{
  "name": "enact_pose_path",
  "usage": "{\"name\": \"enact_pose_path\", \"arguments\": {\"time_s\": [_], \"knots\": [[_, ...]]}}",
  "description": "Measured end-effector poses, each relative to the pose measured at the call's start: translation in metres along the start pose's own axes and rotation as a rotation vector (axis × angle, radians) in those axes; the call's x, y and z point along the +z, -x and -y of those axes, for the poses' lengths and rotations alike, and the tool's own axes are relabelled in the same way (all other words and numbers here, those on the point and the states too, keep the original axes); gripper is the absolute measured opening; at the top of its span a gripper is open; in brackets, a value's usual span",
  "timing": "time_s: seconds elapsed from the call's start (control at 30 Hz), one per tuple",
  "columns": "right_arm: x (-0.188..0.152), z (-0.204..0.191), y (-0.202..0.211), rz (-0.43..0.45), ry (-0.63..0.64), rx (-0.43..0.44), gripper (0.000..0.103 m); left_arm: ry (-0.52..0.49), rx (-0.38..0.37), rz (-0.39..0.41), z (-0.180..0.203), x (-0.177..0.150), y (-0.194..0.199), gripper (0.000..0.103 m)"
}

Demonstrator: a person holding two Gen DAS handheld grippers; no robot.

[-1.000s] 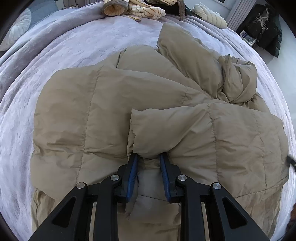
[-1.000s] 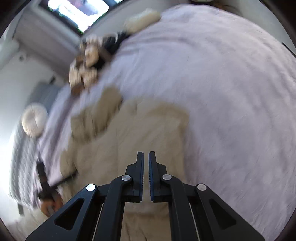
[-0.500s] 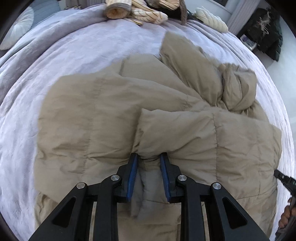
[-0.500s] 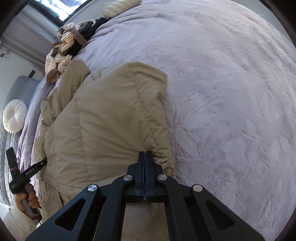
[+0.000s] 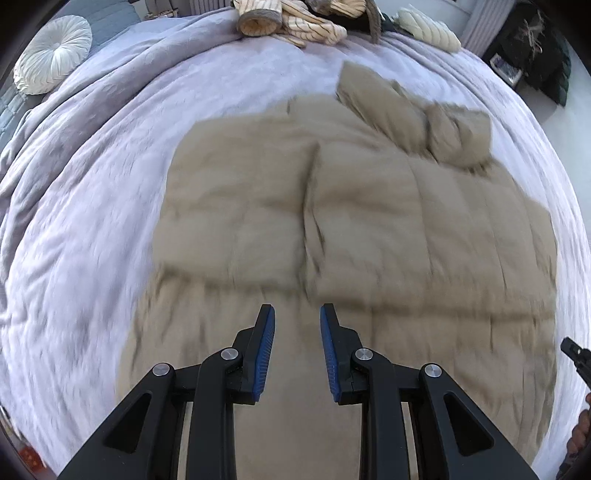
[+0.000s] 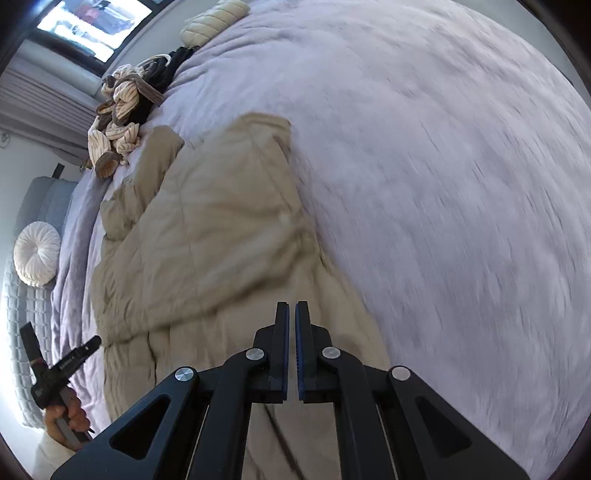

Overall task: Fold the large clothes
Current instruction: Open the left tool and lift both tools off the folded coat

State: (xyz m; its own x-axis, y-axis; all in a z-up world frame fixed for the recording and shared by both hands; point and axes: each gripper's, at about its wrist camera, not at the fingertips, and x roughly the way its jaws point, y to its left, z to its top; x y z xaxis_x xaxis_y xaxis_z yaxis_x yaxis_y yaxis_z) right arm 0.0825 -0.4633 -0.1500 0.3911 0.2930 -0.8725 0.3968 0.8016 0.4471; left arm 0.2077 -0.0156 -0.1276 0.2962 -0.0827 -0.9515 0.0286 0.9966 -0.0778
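A large tan quilted jacket lies spread on the lilac bed blanket, one flap folded over its middle and a sleeve bunched at the far right. My left gripper hovers above the jacket's near part, open, with nothing between its blue pads. In the right wrist view the jacket lies left of centre. My right gripper is shut above the jacket's right edge, holding nothing. The left gripper and the hand that holds it show at the lower left.
A heap of striped clothes and a cream pillow lie at the bed's far end. A round white cushion sits at the far left. Dark items stand beyond the bed's right edge. Bare blanket stretches right of the jacket.
My left gripper has let go of the folded flap, which now lies flat, and has risen and drawn back. My right gripper has pulled back from the jacket's edge, still shut.
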Motion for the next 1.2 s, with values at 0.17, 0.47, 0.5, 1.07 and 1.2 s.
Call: {"name": "enact_pose_path", "arguments": {"time_s": [0.17,0.47,0.5,1.07,1.2], "knots": [[-0.030,0.008,0.007,-0.062,0.005,0.023,0.004,0.027,0.036,-0.016,0.008,-0.047,0.017,0.027],[-0.066,0.009,0.016,-0.109,0.019,0.060,0.044,0.077,0.067,-0.009,0.003,-0.100,0.042,0.103],[-0.071,0.008,0.018,-0.107,0.016,0.061,0.047,0.072,0.067,-0.009,0.002,-0.103,0.044,0.103],[-0.170,-0.019,0.040,-0.052,-0.075,0.132,0.103,0.024,0.039,-0.025,-0.051,-0.174,0.069,0.103],[-0.188,-0.020,0.037,-0.116,-0.099,0.140,0.103,0.066,0.052,-0.041,-0.078,-0.194,0.076,0.103]]}}
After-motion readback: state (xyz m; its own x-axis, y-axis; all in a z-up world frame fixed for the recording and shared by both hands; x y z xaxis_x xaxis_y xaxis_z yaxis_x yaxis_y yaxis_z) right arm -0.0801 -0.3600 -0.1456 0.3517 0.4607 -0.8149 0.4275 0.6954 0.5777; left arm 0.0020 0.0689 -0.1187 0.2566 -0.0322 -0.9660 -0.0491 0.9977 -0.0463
